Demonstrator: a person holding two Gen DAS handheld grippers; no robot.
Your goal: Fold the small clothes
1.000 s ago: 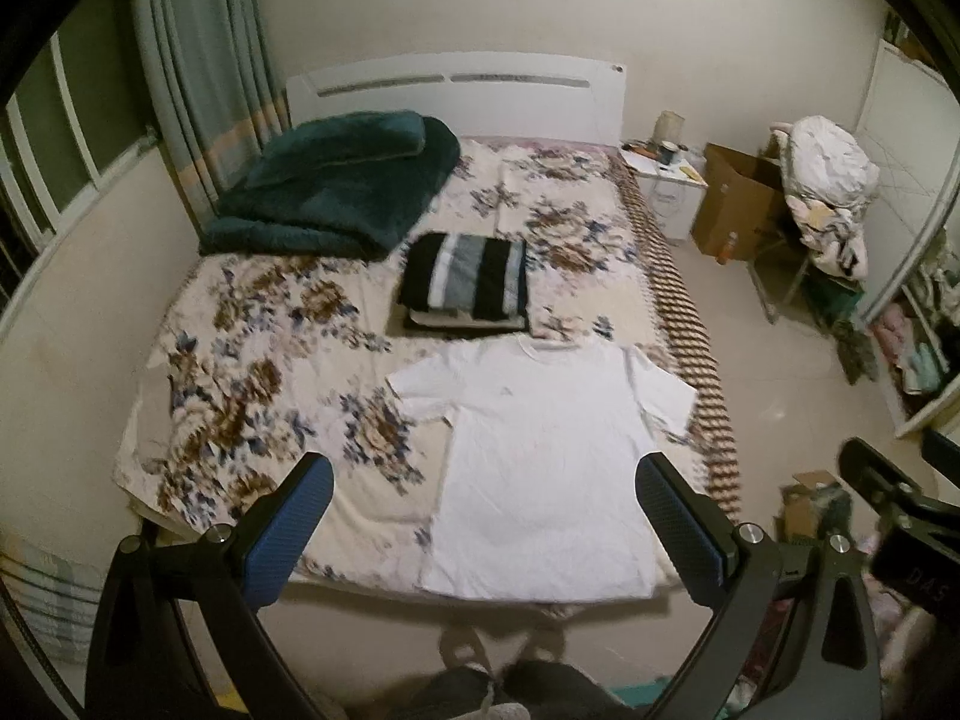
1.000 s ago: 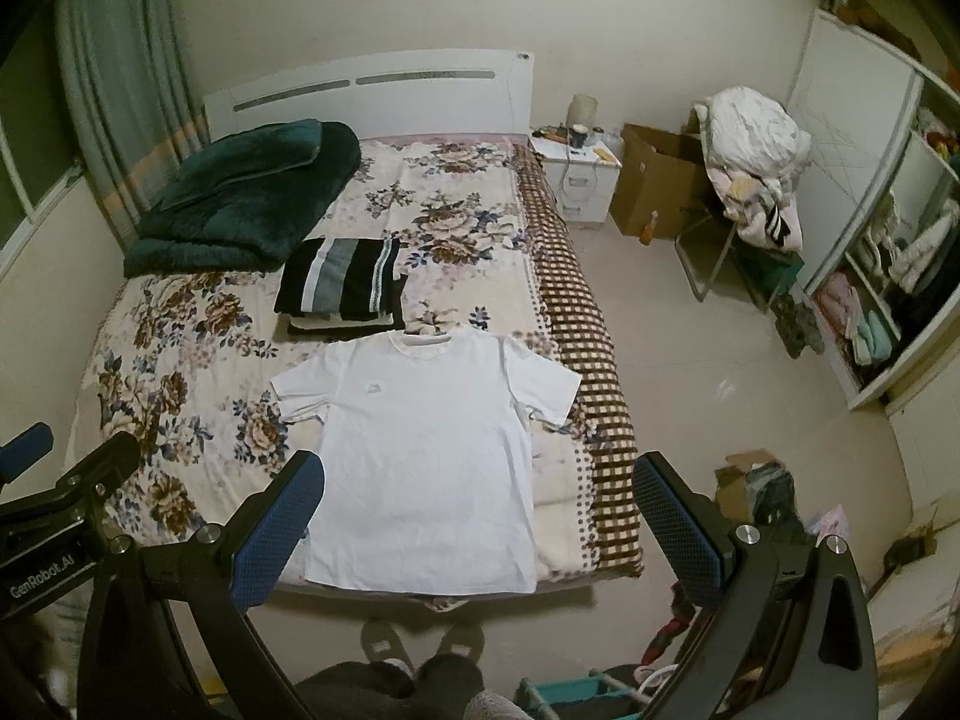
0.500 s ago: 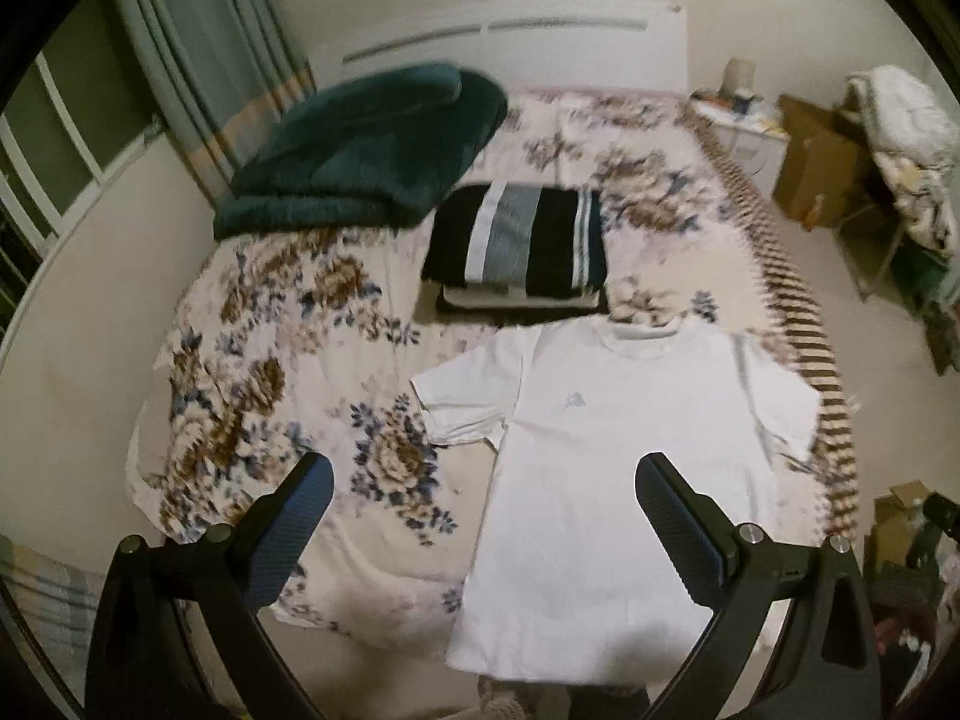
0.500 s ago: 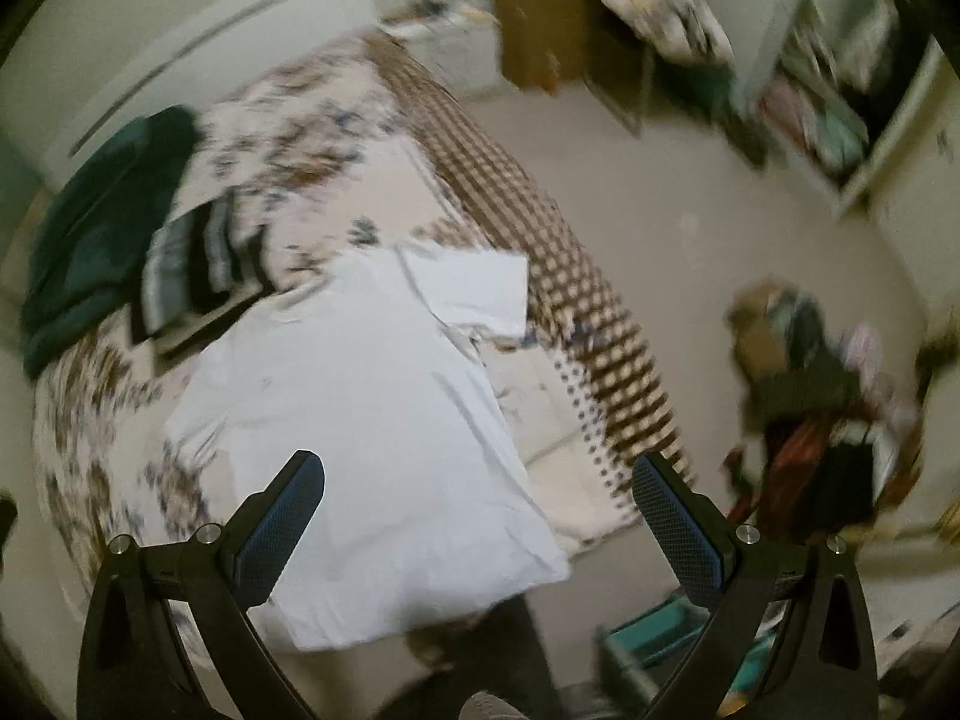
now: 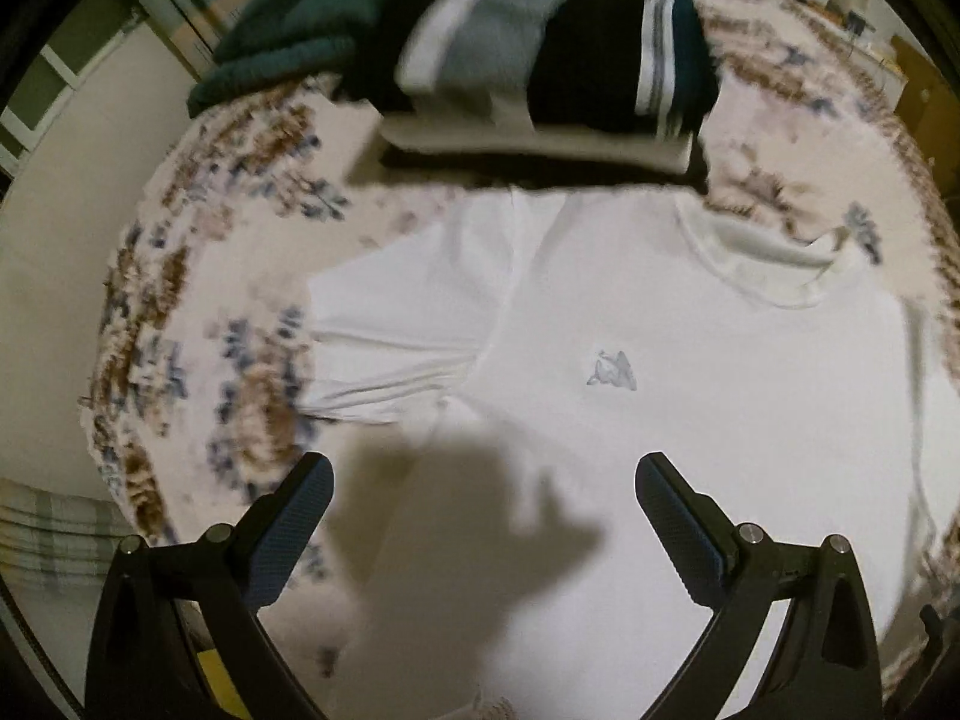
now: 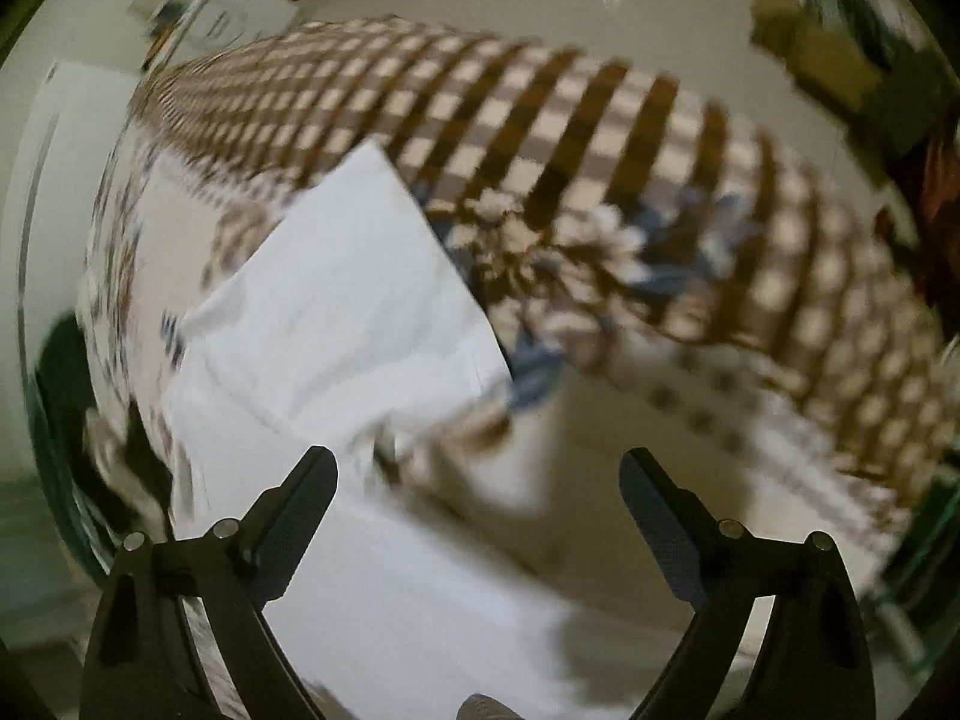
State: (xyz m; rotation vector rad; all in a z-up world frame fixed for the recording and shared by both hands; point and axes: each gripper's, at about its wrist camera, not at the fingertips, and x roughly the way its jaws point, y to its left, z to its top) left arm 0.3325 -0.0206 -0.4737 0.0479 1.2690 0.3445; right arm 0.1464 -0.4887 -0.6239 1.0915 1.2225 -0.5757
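Note:
A white T-shirt (image 5: 660,420) with a small grey chest logo lies flat, front up, on the floral bed cover (image 5: 198,372). My left gripper (image 5: 483,498) is open and empty, low over the shirt near its left armpit and sleeve (image 5: 396,336). My right gripper (image 6: 477,492) is open and empty, low over the shirt's other sleeve (image 6: 336,300) and side edge. The right wrist view is blurred by motion.
A stack of folded clothes, striped dark on top (image 5: 558,60), lies just beyond the shirt's collar. A dark green blanket (image 5: 312,12) lies behind it. A brown checked sheet (image 6: 630,138) hangs over the bed's right side, with floor and boxes (image 6: 822,54) beyond.
Both grippers have dropped from a high view of the whole bed to close above the shirt, the left toward the left sleeve, the right toward the right sleeve. Both stayed open.

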